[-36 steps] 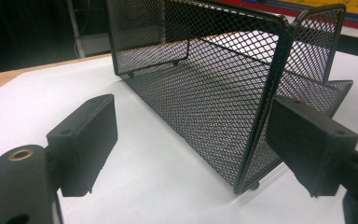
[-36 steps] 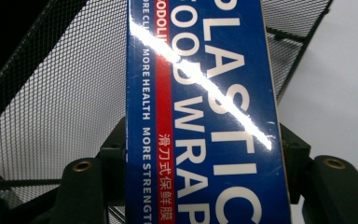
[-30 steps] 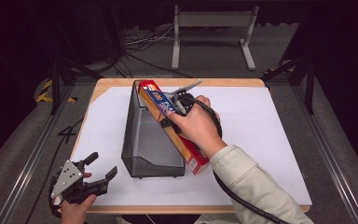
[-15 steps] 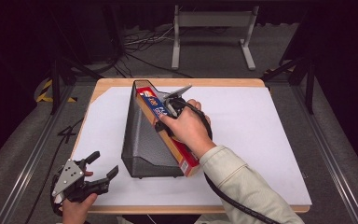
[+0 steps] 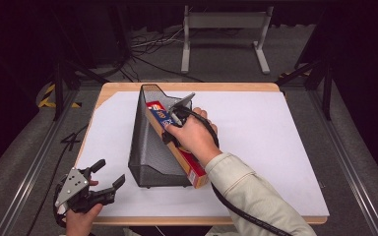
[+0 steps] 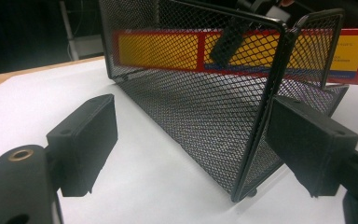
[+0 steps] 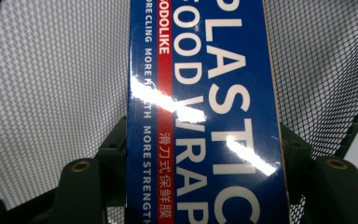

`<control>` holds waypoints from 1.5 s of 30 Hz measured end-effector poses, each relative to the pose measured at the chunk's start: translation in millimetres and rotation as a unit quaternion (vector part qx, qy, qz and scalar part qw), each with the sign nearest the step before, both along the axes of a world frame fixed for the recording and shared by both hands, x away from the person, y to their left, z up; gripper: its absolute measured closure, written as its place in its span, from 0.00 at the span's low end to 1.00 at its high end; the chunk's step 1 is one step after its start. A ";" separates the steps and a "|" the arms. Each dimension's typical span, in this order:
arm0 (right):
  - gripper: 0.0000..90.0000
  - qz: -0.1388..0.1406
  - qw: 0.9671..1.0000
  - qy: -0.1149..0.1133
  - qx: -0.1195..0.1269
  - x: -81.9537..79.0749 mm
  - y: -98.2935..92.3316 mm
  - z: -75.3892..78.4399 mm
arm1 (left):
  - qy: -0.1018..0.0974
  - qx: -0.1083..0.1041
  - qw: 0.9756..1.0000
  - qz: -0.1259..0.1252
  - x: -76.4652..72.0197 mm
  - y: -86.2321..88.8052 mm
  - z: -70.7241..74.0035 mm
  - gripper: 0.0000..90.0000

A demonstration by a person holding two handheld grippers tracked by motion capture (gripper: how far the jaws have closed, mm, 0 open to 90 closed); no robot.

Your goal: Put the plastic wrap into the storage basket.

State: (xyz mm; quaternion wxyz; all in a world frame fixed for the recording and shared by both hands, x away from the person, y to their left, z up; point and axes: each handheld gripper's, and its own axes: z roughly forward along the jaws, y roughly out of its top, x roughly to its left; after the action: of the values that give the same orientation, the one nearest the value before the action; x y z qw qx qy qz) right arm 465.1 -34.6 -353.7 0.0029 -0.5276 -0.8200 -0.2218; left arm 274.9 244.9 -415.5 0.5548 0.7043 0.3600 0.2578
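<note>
Surface: white sheet (image 5: 275,147) on wood.
Wrap box (image 5: 174,142): half inside mesh holder (image 5: 150,157), centre.
Right gripper (image 5: 173,119): clamped on box.
Left gripper (image 5: 107,173): released, near-left.
Advice: lower box level, clear of the mesh.

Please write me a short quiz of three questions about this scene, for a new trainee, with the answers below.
1. True or false: the right gripper is shut on the long box of food wrap.
2. What stands on the white table cover and receives the box? A) a glass jar B) a black mesh file holder C) a wooden tray
3. In what state are the jaws of the left gripper, and what do they hold?

Key
1. True. In the right gripper view both jaws press on the sides of the box.
2. B, the mesh file holder.
3. They are open and hold nothing; the gripper is near the front left corner of the table.
</note>
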 end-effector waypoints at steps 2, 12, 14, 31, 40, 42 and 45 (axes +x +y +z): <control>0.43 0.001 1.000 0.010 -0.007 1.7 1.3 -2.3 | -0.001 -0.001 1.000 0.001 0.2 0.1 0.0 0.20; 0.27 0.020 1.000 0.008 0.012 5.9 -3.2 -2.9 | 0.002 -0.001 1.000 -0.002 1.8 -0.1 -0.3 0.19; 0.24 0.022 0.999 -0.022 0.016 1.7 -3.6 3.7 | 0.001 -0.002 1.000 -0.004 2.5 -1.1 0.1 0.19; 0.19 0.084 0.956 -0.248 0.133 -52.4 -108.6 62.2 | -0.001 0.000 1.000 -0.010 7.4 -6.8 1.3 0.19; 0.20 0.093 0.926 -0.333 0.154 -96.4 -206.2 61.1 | 0.002 0.002 1.000 -0.006 6.9 -7.4 0.8 0.19; 0.20 0.093 0.922 -0.344 0.149 -104.8 -224.2 55.1 | 0.001 0.001 1.000 -0.004 7.1 -7.2 0.3 0.19; 0.20 0.092 0.917 -0.355 0.154 -113.1 -245.3 43.4 | 0.003 -0.001 1.000 -0.003 6.6 -7.1 0.7 0.19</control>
State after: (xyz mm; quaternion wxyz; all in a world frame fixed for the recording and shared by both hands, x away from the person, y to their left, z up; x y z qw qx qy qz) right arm 352.0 -279.9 -310.3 -0.1867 -0.3291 -0.7679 -0.5169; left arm 281.5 237.8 -414.8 0.5551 0.7059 0.3598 0.2533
